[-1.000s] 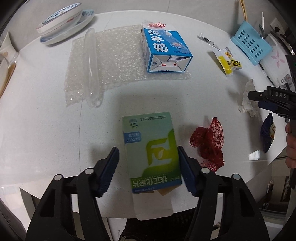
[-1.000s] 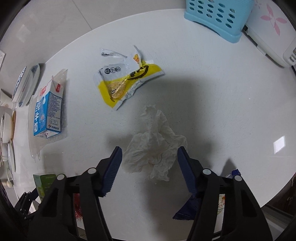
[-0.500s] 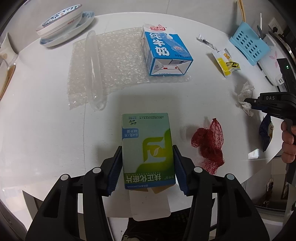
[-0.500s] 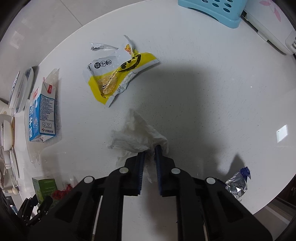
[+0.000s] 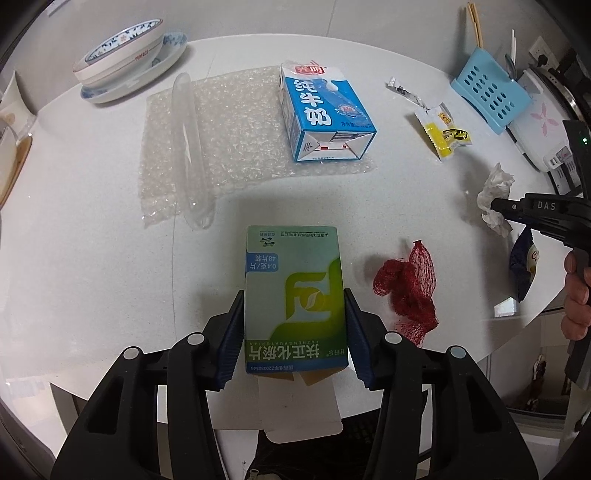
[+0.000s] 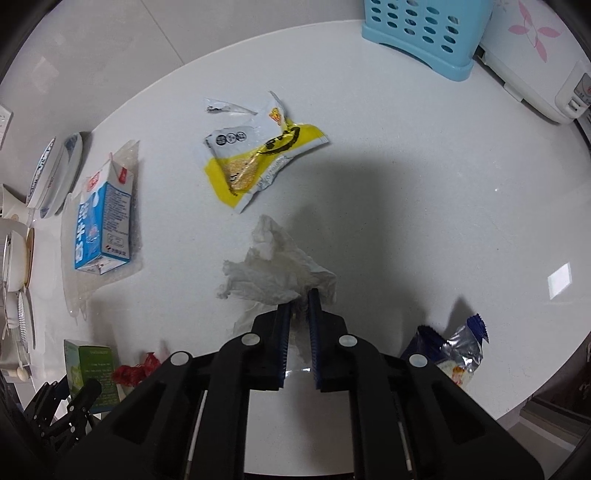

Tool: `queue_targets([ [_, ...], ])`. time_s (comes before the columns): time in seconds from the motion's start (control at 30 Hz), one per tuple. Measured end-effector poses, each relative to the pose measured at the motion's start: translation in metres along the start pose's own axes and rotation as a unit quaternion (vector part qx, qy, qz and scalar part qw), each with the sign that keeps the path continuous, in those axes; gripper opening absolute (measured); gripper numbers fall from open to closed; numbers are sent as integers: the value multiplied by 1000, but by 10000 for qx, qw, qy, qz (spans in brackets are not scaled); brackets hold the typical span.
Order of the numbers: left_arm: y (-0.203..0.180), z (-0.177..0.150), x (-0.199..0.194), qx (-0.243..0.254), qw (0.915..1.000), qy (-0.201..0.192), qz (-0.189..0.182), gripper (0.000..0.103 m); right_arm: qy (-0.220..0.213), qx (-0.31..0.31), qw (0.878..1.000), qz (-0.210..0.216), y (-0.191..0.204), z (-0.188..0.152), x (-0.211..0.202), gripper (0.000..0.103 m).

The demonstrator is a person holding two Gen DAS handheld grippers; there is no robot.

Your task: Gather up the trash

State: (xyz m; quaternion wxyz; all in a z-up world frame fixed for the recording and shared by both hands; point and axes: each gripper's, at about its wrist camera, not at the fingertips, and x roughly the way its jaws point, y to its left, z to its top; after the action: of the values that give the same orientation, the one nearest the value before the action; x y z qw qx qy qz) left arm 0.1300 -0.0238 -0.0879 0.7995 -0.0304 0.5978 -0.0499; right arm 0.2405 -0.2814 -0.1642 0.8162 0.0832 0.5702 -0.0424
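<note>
Both grippers (image 5: 295, 336) (image 6: 299, 325) are black with blue ridged pads (image 5: 231, 350) and round silver screws (image 5: 195, 338); one says "DAS"

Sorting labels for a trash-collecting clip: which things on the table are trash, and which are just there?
Trash: green box, tissue, milk carton, bubble wrap, red net, yellow wrapper, blue wrapper.

Just there: bowl, plate, blue basket.

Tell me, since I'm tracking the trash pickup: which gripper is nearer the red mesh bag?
Left. The left gripper, clamped on the green box, sits beside the red mesh bag; the right gripper pinches the tissue farther off.
</note>
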Motion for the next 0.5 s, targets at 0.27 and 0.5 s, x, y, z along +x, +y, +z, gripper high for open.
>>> queue_targets([
  [0.27,-1,2,-18,58,9999,-150,13,48,-250,-197,9994,103,13,-21,-34,9],
  [0.5,0,0,-39,4,9995,-302,-24,48,-371,-415,9984,89,14,-42,-60,9],
])
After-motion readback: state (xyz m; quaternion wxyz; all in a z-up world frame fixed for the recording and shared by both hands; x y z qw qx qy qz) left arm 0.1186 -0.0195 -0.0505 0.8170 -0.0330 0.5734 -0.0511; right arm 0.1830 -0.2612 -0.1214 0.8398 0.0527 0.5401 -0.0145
